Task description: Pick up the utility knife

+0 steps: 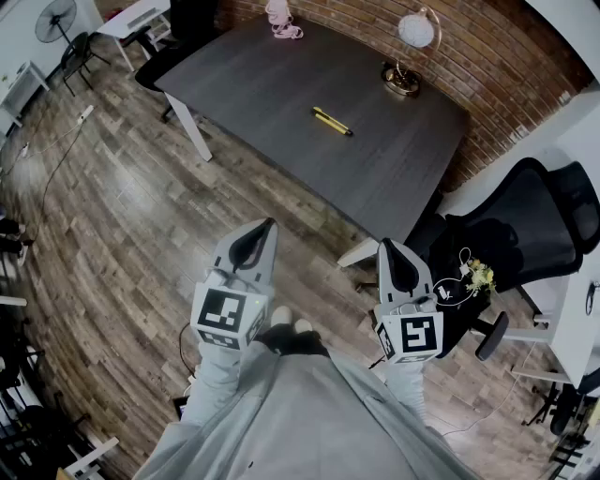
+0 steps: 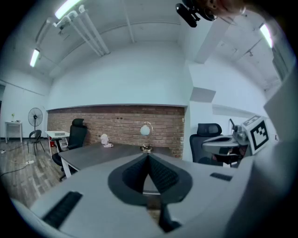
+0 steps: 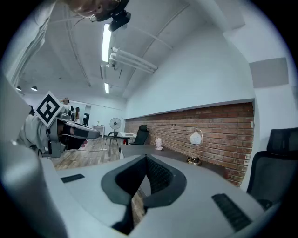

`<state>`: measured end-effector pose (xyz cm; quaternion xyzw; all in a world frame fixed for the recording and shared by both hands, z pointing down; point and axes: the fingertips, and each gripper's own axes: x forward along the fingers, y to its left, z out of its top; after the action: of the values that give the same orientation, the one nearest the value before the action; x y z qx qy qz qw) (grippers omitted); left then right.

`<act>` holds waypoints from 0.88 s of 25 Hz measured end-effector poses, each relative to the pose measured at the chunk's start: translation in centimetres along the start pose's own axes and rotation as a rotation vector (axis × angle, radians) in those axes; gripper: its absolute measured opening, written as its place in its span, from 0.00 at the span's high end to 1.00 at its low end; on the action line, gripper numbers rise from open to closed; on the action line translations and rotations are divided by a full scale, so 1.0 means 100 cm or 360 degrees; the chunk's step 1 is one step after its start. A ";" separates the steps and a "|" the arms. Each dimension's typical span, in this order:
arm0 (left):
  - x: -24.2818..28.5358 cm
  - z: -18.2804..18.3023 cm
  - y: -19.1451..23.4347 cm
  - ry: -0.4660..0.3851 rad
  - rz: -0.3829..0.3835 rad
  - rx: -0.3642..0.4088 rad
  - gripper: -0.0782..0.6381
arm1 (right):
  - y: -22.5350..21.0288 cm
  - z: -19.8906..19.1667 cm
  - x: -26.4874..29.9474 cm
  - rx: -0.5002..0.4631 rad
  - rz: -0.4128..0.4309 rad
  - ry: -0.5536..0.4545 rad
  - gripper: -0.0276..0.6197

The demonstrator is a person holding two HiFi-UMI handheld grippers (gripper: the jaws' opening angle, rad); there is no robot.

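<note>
knife: yellow knife [image 1: 332, 121] lying flat near the middle of the table [image 1: 272, 84], at a slant, nothing touching it; well apart from both claws
left claw: left claw [image 2: 148, 155] closed, pads together, nothing between; held about level over the floor [image 1: 122, 234], short of the table's near edge
right claw: right claw [image 3: 145, 158] closed too, pads meeting, empty; beside the left one, near the table's near right corner
lamp: globe lamp [image 1: 405, 58] on the table's far right corner, by the brick wall [image 1: 497, 56]; well apart from the knife
pink thing: small pink thing [image 1: 281, 21] at the table's far end, away from the knife; can't tell what it is
chair: black chair [image 1: 520, 234] just right of the right claw, against the table's right corner; white cable and small bits on its seat
far chair: second black chair [image 1: 173, 42] at the table's far left end
table legs: white leg [image 1: 195, 129] under the left edge, another [image 1: 360, 251] at the near corner, just ahead of the right claw
fan: fan [image 1: 56, 19] far left by the wall
edges: near long edge runs slantwise across in front of both claws; right end close to the brick wall
open room: bare tabletop round the knife; wide wood floor to the left and between person and table
</note>
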<state>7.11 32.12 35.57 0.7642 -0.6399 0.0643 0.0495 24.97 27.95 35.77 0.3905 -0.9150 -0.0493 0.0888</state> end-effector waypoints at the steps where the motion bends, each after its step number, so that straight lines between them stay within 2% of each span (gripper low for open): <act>1: -0.002 0.001 -0.002 0.0002 0.0009 0.0001 0.87 | -0.002 0.001 -0.003 0.0003 -0.0004 -0.0005 0.93; 13: -0.020 0.002 -0.009 -0.0017 0.0085 0.0000 0.87 | -0.016 -0.001 -0.021 0.0074 -0.0020 -0.0059 0.93; 18: -0.008 -0.002 0.006 -0.0024 0.0084 -0.0020 0.87 | -0.011 -0.005 0.001 0.0073 0.0007 -0.0037 0.93; 22: 0.016 0.001 0.037 -0.0046 0.0074 -0.0017 0.87 | -0.009 -0.004 0.039 0.0074 0.0008 -0.0032 0.93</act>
<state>3.75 29.94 35.72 0.7497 -0.6584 0.0510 0.0428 23.03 24.51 36.51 0.3897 -0.9177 -0.0317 0.0707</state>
